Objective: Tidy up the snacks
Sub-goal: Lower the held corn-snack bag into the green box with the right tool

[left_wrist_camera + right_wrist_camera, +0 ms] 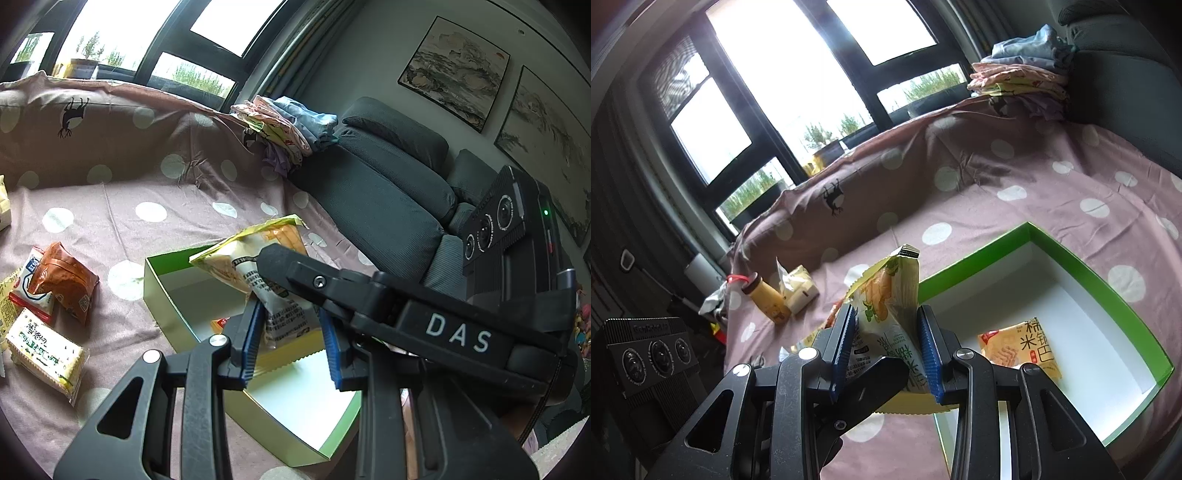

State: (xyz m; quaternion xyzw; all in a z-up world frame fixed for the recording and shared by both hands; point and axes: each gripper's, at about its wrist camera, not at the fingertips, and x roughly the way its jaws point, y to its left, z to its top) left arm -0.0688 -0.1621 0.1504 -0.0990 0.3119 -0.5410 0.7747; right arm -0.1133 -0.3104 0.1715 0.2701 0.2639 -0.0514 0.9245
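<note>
A yellow-green snack bag (258,254) hangs over the open green box (162,291), held from two sides. My left gripper (290,332) has its blue pads shut on the bag's printed lower end. My right gripper (886,332) is shut on the same bag (886,291), which stands upright between its pads. Its black finger (295,273) lies across the bag in the left wrist view. The left gripper's finger (871,376) crosses under the bag in the right wrist view. An orange-yellow snack pack (1019,350) lies on the white floor of the box (1071,258).
On the dotted mauve sheet (147,184), left of the box, lie an orange-brown pack (64,280), a red-and-white pack (31,288) and a green-and-white cracker pack (46,350). A small bottle (766,295) and a pale yellow pack (799,288) sit farther off. Folded clothes (288,125) rest beside grey cushions (388,184).
</note>
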